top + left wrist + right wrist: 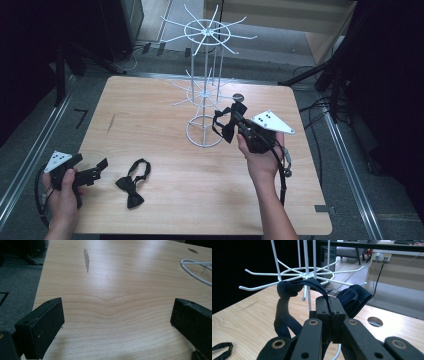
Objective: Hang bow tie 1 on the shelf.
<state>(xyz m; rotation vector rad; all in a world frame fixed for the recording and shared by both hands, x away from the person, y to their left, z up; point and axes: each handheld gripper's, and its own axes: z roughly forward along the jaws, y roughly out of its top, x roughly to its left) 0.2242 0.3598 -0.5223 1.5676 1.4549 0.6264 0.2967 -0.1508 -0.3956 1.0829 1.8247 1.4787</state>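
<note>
My right tool point(329, 302) is clamped shut on the strap of a black bow tie point(355, 298), held up off the tabletop point(200, 175) right at the white wire rack point(205, 85). What matters for the coming move is the lower ring of prongs point(262, 285): it lies just ahead of the tool and slightly above it, the prongs fanning out roughly level, and the strap loop point(287, 290) already seems draped against one near the centre post, though I cannot tell whether it is truly hooked over. I judge the loop needs to slide along a prong's length, toward the post. The tie looks soft and limp, its knotted bow bunched to the right of the jaws, the band hanging in a slack loop to the left. My left tool point(95, 172) rests low at the near left edge, jaws wide with nothing between them; a second bow tie point(132, 182) lies flat on the tabletop just to its right.
</note>
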